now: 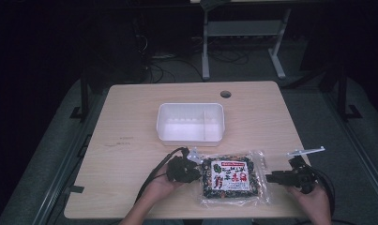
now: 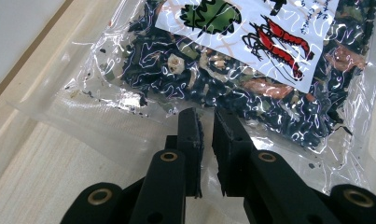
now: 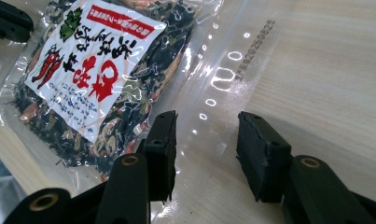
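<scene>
A clear plastic packet (image 1: 231, 178) of dark dried food with a white label and red characters lies flat near the table's front edge. My left gripper (image 1: 198, 170) is at the packet's left side. In the left gripper view its jaws (image 2: 206, 116) stand almost together over the packet's (image 2: 251, 60) clear margin, pinching the film. My right gripper (image 1: 268, 177) is at the packet's right side. It is open (image 3: 206, 123), with its jaws low over the packet's (image 3: 97, 79) clear sealed strip.
A white rectangular bin (image 1: 190, 138) with a divider stands behind the packet at mid-table. The wooden table (image 1: 130, 122) has a cable hole (image 1: 225, 93) at the back. A person's hands hold both grippers at the front edge.
</scene>
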The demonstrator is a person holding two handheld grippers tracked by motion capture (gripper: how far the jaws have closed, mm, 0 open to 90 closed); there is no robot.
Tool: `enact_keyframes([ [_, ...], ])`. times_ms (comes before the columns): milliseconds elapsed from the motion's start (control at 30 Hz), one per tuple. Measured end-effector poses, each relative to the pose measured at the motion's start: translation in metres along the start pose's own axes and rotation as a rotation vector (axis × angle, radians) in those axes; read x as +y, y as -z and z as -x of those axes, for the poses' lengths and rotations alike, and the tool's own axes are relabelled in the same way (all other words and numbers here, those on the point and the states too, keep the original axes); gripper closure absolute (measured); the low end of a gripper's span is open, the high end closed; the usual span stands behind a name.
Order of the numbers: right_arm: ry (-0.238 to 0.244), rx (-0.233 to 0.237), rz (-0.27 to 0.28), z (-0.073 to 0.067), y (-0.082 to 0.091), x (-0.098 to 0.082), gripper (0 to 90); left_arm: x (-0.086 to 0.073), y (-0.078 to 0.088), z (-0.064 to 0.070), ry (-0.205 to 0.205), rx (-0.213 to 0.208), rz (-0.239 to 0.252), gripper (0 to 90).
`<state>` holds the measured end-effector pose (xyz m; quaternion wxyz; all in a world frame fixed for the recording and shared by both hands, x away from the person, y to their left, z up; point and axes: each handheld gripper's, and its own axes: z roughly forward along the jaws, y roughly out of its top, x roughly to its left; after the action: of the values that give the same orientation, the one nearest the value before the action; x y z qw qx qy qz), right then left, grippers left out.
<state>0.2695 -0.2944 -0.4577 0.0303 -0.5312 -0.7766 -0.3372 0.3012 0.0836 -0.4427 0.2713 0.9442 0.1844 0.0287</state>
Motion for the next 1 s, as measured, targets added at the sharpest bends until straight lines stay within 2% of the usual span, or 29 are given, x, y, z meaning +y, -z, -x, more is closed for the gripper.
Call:
enact_keyframes([
  [233, -0.01, 0.011, -0.006, 0.0023, -0.0005, -0.0008, 59.6, 0.0001, -0.0002, 0.0005, -0.003, 0.005, 0.0, 80.1],
  [300, -0.009, 0.013, 0.0, 0.003, 0.0002, -0.001, 60.9, 0.0002, -0.0001, 0.0006, -0.006, 0.007, -0.003, 80.1],
  [333, -0.02, 0.032, 0.01, 0.0042, 0.0011, -0.0015, 62.1, 0.0002, -0.0002, 0.0007, -0.008, 0.008, -0.003, 80.1],
  [600, -0.038, 0.043, 0.016, 0.006, 0.0037, -0.0013, 63.5, 0.0004, -0.0004, 0.001, -0.006, 0.007, -0.003, 80.1],
  [667, -0.044, 0.03, 0.009, 0.0076, 0.006, -0.002, 63.3, 0.0006, -0.0009, 0.0011, -0.007, 0.007, -0.007, 80.0],
  [833, -0.052, 0.032, -0.024, 0.009, 0.0019, -0.0028, 63.6, 0.0003, -0.0022, 0.0014, -0.009, 0.013, -0.015, 80.1],
  [1000, -0.054, 0.034, -0.02, 0.0087, 0.0021, -0.0032, 64.0, 0.0004, -0.0022, 0.0013, -0.009, 0.012, -0.015, 79.9],
])
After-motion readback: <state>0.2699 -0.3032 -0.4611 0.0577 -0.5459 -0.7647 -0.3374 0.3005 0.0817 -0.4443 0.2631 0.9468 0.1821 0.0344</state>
